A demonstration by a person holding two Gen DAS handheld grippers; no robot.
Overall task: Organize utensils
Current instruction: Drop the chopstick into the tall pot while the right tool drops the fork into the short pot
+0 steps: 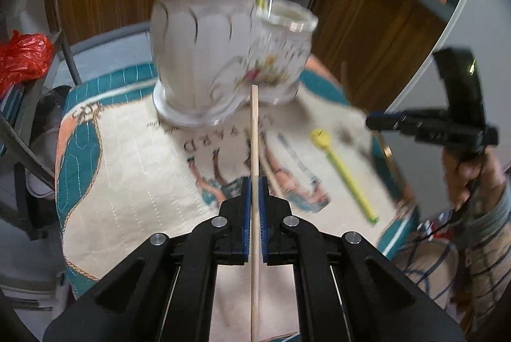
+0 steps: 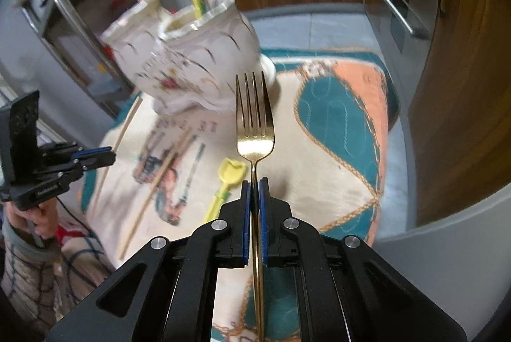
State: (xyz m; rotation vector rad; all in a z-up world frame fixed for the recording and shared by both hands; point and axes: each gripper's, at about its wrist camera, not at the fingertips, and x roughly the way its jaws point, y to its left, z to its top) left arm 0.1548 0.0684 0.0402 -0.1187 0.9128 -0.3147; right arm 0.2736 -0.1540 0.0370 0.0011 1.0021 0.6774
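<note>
Chopstick [image 1: 254,150] clamped upright between the blue pads of the left gripper [image 1: 254,182], tip toward twelve o'clock at a white ceramic holder [image 1: 198,54] standing on a patterned quilted cloth [image 1: 127,182]. The right gripper [image 2: 254,182] is closed on the handle of a gold fork [image 2: 254,125], tines toward twelve o'clock. At eleven o'clock of the fork stands the second, flower-painted holder [image 2: 204,54]. A yellow toy shovel [image 2: 228,179] and another chopstick [image 2: 156,188] lie on the cloth at nine o'clock of the right gripper.
</note>
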